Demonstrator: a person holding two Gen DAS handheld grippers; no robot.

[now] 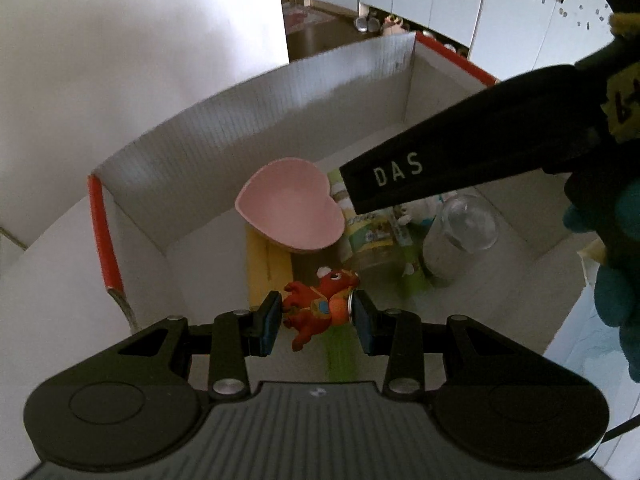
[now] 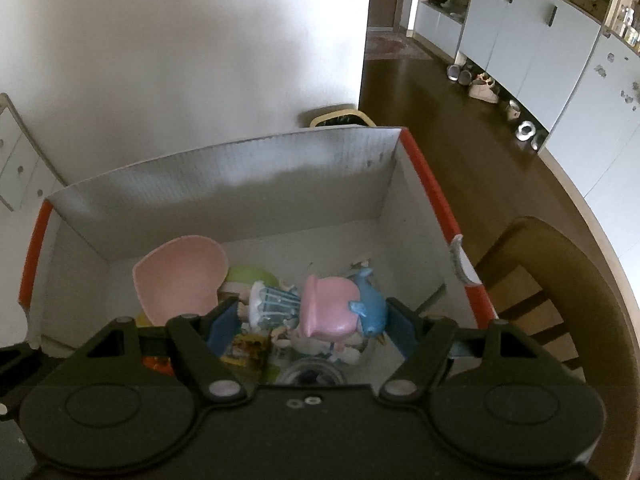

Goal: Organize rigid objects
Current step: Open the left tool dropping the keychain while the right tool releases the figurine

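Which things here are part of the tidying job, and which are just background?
Job:
left gripper shut on red toy figure
right gripper around pink-hatted figurine
white box
pink heart dish
clear bottle

Background:
white cabinets
shoes
wooden chair

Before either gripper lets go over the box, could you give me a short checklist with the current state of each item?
1. Left gripper shut on the red figurine: ok.
2. Right gripper shut on the pink-hatted figurine: ok.
3. Both grippers over the open white box: ok.
4. Bare floor under the red figurine: not ok; a yellow item lies there.
5. Pink heart dish stable: cannot tell; it leans on other items.
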